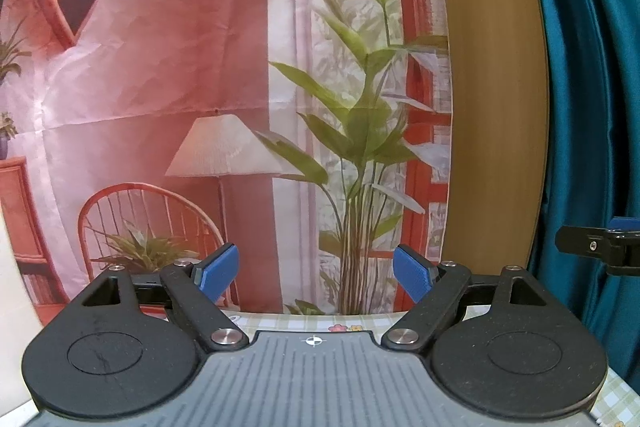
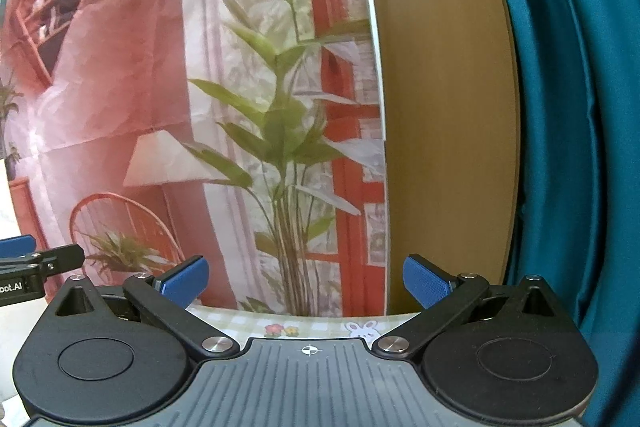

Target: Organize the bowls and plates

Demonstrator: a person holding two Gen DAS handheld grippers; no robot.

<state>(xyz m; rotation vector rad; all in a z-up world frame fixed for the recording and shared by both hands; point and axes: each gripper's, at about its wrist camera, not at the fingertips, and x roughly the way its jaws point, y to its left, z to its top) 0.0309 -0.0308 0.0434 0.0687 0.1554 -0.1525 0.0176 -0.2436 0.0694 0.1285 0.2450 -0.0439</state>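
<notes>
Plates, bowls unseen; left tongs, right tongs spread, holding nothing.

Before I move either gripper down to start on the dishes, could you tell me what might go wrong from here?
1. No plates or bowls are in either view; both cameras face the printed backdrop, so any descent would be blind.
2. The left gripper and right gripper, both open and empty, are close side by side, each visible in the other's view; they could knock together.
3. Only the far edge of the tablecloth shows.
</notes>
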